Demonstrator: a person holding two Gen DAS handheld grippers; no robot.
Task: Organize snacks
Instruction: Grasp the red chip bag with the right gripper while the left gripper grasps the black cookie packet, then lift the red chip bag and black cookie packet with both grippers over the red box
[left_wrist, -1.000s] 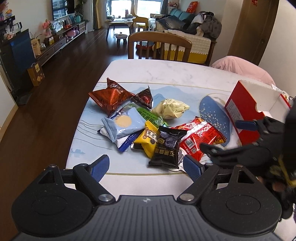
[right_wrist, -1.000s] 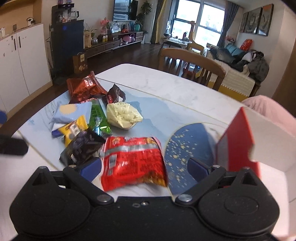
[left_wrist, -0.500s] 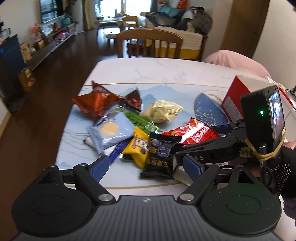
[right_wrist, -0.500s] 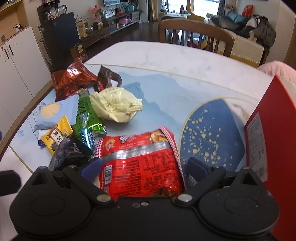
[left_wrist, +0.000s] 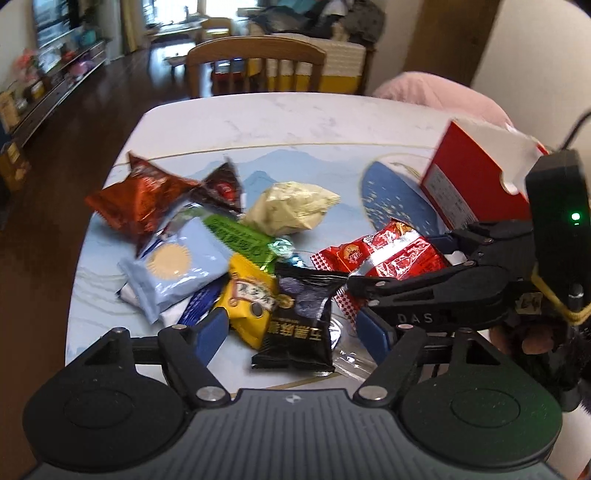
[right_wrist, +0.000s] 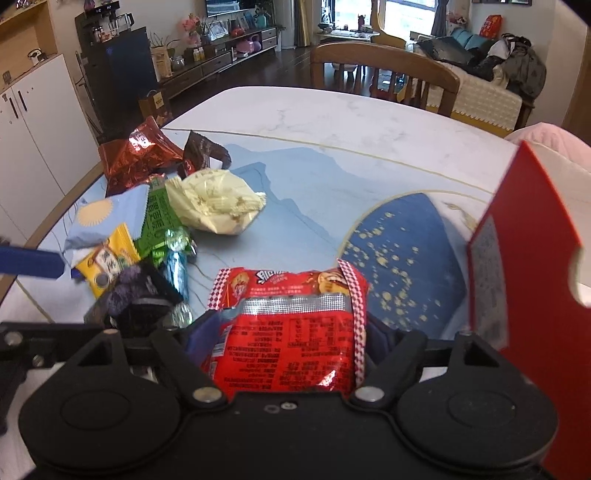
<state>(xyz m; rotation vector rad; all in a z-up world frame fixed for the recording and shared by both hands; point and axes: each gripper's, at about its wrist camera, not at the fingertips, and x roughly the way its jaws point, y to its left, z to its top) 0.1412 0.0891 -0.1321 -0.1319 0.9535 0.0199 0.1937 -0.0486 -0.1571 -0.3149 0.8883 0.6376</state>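
Right tongs (right_wrist: 284, 332) pinch the red packet (right_wrist: 291, 317) at its sides; the red box (right_wrist: 524, 280) stands just right. Left tongs (left_wrist: 291, 328) hang open over the black packet (left_wrist: 299, 317).

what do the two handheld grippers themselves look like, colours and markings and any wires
Both grippers are matte black plastic with round disc housings, silver pivot screws and blue finger pads. The right gripper bears pale "DAS" lettering and carries a black camera block with a green light, strapped on by a yellow band; a dark cable rises behind it.

both wrist views low, sharing snack pile (left_wrist: 229, 254)
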